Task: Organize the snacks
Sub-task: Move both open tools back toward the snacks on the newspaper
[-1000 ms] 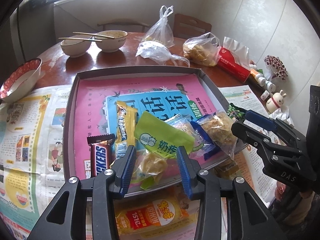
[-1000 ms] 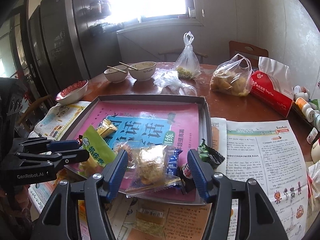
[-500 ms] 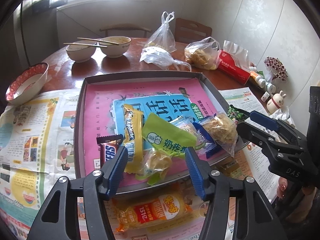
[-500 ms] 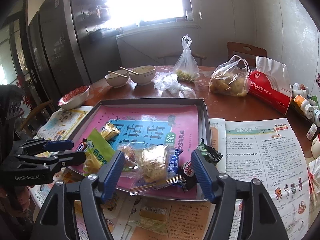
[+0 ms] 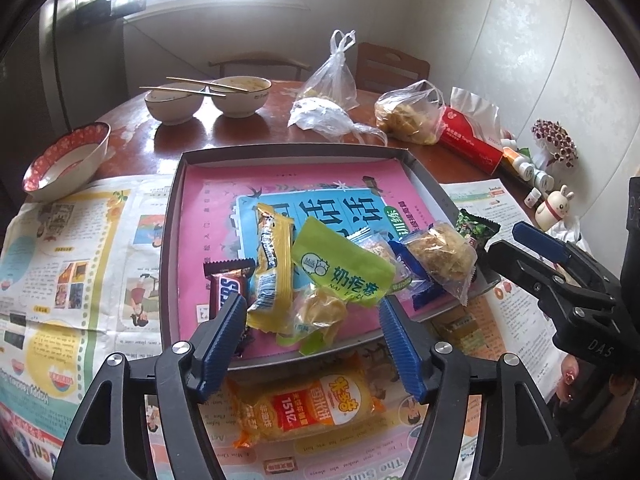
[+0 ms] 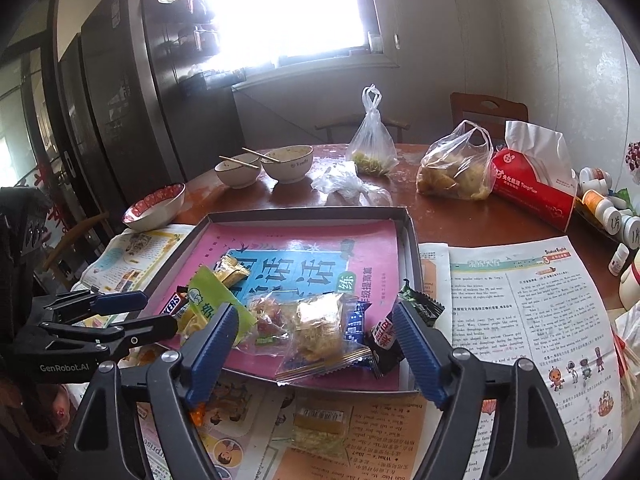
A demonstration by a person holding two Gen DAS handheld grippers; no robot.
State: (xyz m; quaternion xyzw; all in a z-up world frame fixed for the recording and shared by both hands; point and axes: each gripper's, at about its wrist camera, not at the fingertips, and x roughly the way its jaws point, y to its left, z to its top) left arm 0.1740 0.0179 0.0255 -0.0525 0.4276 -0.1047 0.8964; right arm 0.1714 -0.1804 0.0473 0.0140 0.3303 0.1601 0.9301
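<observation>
The grey tray (image 5: 170, 240), lined with a pink book cover, lies straight ahead of both claws, its near rim just past their tips, and nearly all the snacks are bunched at that near end. The left gripper (image 5: 312, 340) stands wide and empty above the rim; the right gripper (image 6: 316, 350) is just as wide and empty, off to the left one's right.

Biggest worry, I'd say: the pile is heaped against a low rim, so a careless nudge from either claw could spill packets onto the newspaper (image 5: 60, 240) below.

Next, the orange rice-cracker pack (image 5: 308, 404) sits outside the tray, directly under the left claw. It looks puffy and slick; a pinch may squirt it away or crush what's inside.

The clear pouch of crispy snack (image 6: 320, 328), between the right claw's fingers and already overhanging the rim, could slide out.

The green milk-candy bag (image 5: 340, 268) overlaps its neighbours, so lifting it may drag the yellow bar (image 5: 272, 264) or Snickers (image 5: 224, 284) along.

The small dark packet (image 6: 420, 304) perches on the rim beyond the right claw's right finger and could tip off.
</observation>
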